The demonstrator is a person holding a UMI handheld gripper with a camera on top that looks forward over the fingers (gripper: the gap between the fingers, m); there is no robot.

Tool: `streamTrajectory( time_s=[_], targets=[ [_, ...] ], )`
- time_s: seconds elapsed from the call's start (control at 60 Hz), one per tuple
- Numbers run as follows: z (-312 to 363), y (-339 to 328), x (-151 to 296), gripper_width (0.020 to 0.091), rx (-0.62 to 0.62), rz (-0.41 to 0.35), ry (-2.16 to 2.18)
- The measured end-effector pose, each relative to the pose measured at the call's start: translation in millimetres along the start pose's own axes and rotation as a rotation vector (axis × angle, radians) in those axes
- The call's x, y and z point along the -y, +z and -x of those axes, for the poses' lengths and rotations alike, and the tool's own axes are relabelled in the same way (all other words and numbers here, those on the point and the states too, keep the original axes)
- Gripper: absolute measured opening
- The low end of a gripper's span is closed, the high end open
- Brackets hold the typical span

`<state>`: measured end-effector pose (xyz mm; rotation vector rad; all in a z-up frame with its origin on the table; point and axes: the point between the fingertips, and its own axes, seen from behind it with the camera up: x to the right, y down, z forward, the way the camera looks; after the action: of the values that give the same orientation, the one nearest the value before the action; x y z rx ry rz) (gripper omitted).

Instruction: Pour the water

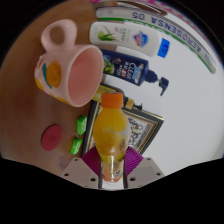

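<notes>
Gripper (112, 172) clamped on orange bottle (109, 135), pink mug (68, 66) close ahead lying tilted with mouth facing it; recommend aligning cap over rim before tipping gradually

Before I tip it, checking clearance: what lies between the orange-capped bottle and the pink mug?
Nothing: the gripper view shows bare white tabletop between the bottle, held in the gripper, and the tilted pink mug.
</notes>
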<state>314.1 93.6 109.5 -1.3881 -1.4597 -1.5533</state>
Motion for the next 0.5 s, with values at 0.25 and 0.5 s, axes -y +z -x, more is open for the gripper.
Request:
streamTrajectory(
  time_s=[0.25, 0.5],
  targets=[
    [0, 4, 11, 0.0273, -0.009, -0.054, -0.104],
    [-3, -7, 16, 0.0272, 0.095, -0.174, 0.301]
  ],
)
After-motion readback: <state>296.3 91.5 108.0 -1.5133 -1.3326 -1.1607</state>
